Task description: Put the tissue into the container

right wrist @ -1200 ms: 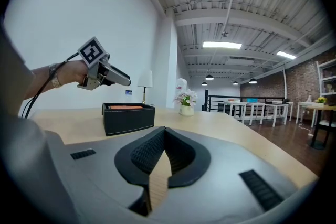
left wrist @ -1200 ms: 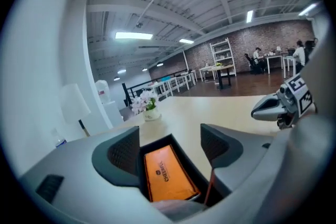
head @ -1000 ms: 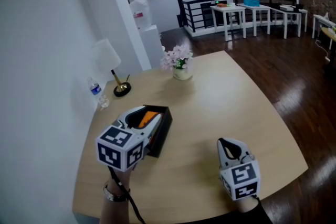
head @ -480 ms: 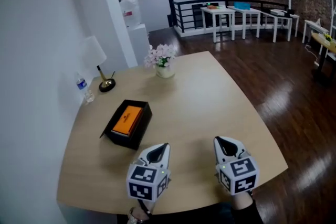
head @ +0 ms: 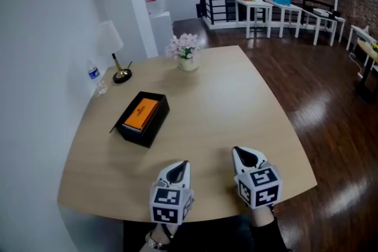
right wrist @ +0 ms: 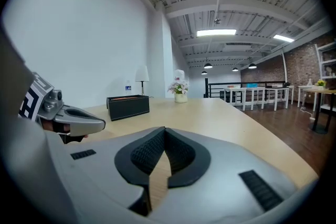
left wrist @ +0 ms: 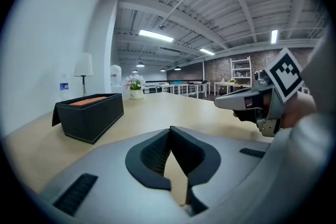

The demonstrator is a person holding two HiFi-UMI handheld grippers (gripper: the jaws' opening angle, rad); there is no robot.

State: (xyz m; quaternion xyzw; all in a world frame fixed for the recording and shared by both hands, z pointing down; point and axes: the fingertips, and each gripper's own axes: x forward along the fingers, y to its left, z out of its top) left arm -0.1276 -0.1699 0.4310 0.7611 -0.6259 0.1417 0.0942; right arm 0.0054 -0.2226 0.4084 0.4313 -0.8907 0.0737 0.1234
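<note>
A black open-topped container (head: pixel 152 126) stands on the left half of the round wooden table (head: pixel 224 103), with an orange tissue pack (head: pixel 140 113) lying inside it. In the left gripper view the container (left wrist: pixel 89 117) is ahead to the left, with the orange pack (left wrist: pixel 86 100) showing at its rim. My left gripper (head: pixel 182 164) hovers at the table's near edge, shut and empty, well short of the container. My right gripper (head: pixel 239 152) is beside it to the right, also shut with nothing in it. Each gripper's jaws (left wrist: pixel 170 129) (right wrist: pixel 164 130) meet at their tips.
A white-shaded lamp (head: pixel 111 39), a water bottle (head: pixel 94 75) and a vase of pale flowers (head: pixel 186 56) stand along the table's far side. A white wall runs along the left. Beyond the table's right edge is dark wooden floor, with white tables (head: pixel 277 9) far off.
My left gripper has pulled back from over the container to the table's near edge, beside the right gripper. The orange pack now lies in plain view in the container. The right gripper has barely moved.
</note>
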